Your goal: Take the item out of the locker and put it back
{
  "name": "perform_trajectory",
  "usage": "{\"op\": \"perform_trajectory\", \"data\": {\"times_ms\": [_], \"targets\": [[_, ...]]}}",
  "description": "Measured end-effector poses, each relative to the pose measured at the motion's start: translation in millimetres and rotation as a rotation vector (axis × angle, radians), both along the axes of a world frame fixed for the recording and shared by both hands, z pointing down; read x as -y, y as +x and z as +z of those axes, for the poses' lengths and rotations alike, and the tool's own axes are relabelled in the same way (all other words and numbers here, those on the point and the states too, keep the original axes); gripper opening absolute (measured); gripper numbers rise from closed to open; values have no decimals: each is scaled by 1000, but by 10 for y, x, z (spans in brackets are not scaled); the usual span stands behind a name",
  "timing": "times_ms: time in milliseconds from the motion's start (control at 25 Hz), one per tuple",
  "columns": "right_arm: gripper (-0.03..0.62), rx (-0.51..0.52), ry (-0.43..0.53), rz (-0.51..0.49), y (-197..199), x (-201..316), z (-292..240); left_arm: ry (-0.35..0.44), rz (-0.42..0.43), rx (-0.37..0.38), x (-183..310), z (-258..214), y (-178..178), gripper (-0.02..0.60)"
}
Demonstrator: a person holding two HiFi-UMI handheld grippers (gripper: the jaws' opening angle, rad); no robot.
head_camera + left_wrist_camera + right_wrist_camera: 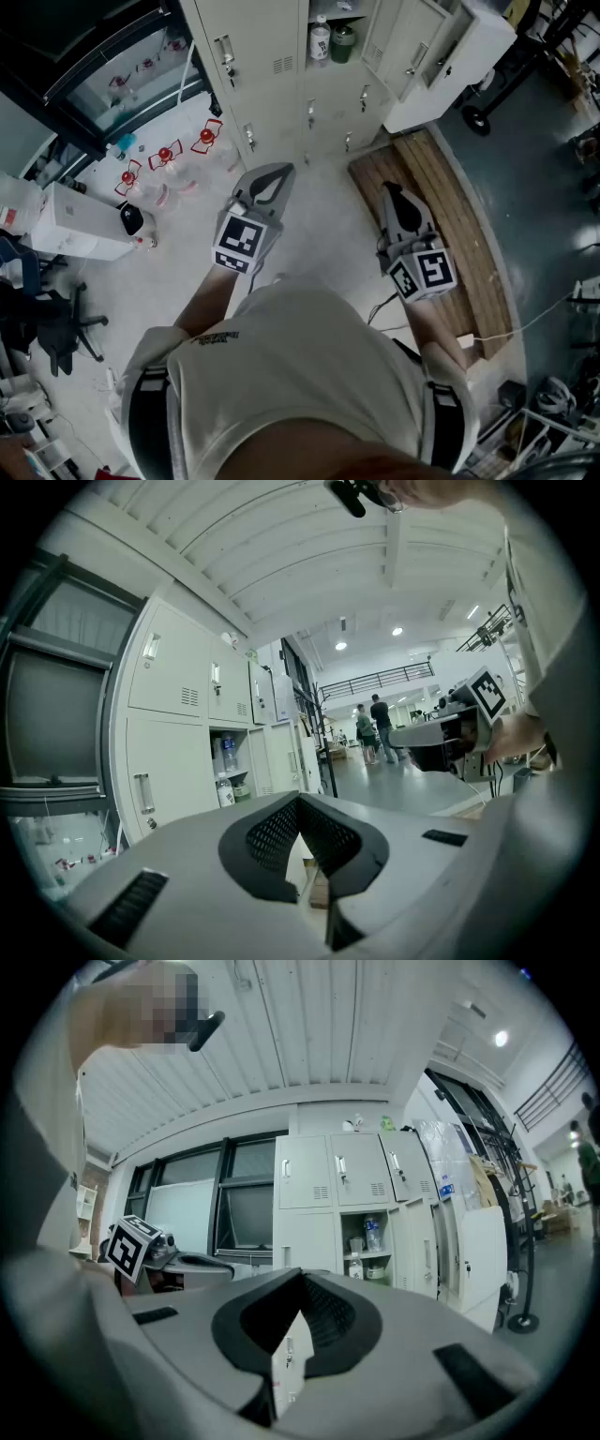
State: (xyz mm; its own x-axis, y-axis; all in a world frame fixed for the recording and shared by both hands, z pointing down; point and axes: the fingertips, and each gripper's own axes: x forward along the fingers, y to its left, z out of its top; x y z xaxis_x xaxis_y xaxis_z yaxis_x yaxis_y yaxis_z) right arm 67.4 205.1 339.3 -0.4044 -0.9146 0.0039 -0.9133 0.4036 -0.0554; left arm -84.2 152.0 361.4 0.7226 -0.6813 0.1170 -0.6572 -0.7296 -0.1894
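Bottle (321,42) (inside locker (272,84)) stands far from fingers (398,211).

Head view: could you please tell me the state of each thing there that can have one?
left gripper: shut, nothing between its jaws.
right gripper: shut, nothing between its jaws.
locker door: swung open.
water bottle: upright in the open compartment.
neighbouring door: closed.
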Motion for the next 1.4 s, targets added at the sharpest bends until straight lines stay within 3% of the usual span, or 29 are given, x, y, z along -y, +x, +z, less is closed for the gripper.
{"op": "perform_trajectory", "data": {"times_ms": [800,1400], "targets": [[2,23,-5,-15,114,-10,27,-16,5,-15,9,5,158,14],[2,39,0,-11,563,-124,112,6,-42,-18,-154,8,449,14]]}}
